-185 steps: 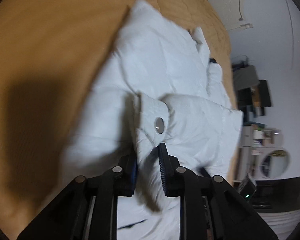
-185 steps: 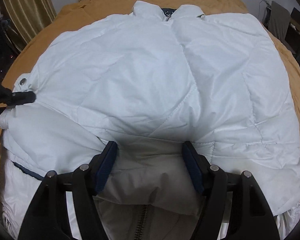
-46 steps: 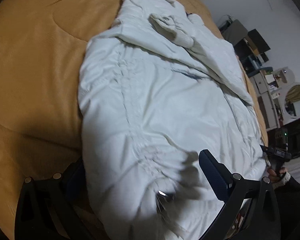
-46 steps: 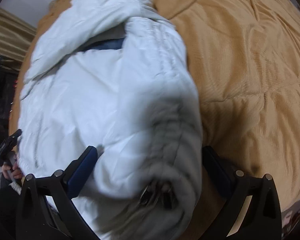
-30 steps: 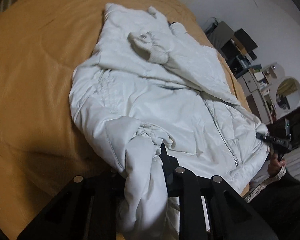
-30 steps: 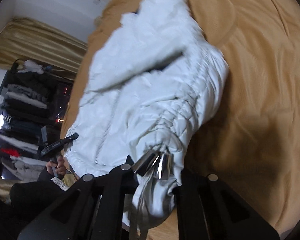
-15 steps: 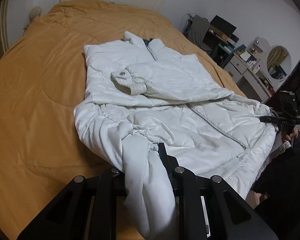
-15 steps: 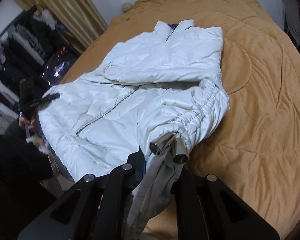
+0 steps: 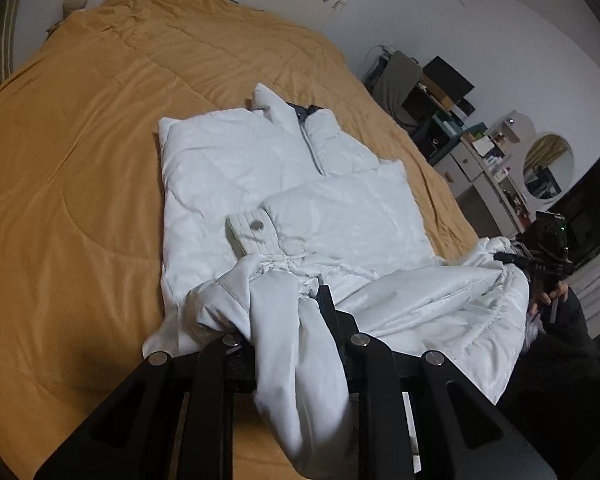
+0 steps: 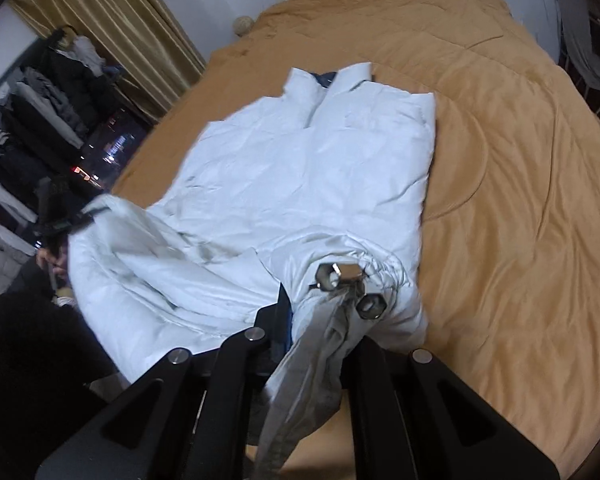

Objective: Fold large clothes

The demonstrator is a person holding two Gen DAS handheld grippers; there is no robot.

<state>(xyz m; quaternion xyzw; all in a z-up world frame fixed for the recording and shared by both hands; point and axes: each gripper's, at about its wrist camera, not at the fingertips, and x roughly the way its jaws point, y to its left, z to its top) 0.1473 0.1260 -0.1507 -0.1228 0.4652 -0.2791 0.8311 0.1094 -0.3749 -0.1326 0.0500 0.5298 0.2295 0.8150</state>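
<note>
A white puffer jacket (image 9: 260,184) lies front up on an orange-brown bed cover (image 9: 80,160), collar far, one sleeve folded across its chest with the ribbed cuff (image 9: 252,232) showing. My left gripper (image 9: 288,312) is shut on the jacket's bottom hem at its left corner and holds it lifted. My right gripper (image 10: 320,312) is shut on the hem's other corner, by the metal drawcord ends (image 10: 332,274), on the same jacket (image 10: 300,168). The hem hangs raised between both grippers over the near part of the jacket.
The bed cover (image 10: 520,160) spreads wide to the right of the jacket. A dresser with a round mirror (image 9: 548,164) stands right of the bed. A clothes rack (image 10: 40,112) and gold curtains (image 10: 112,20) stand to the left.
Both grippers have lifted the hem higher and carried it toward the collar. The lower part of the jacket now bunches up over the folded sleeve.
</note>
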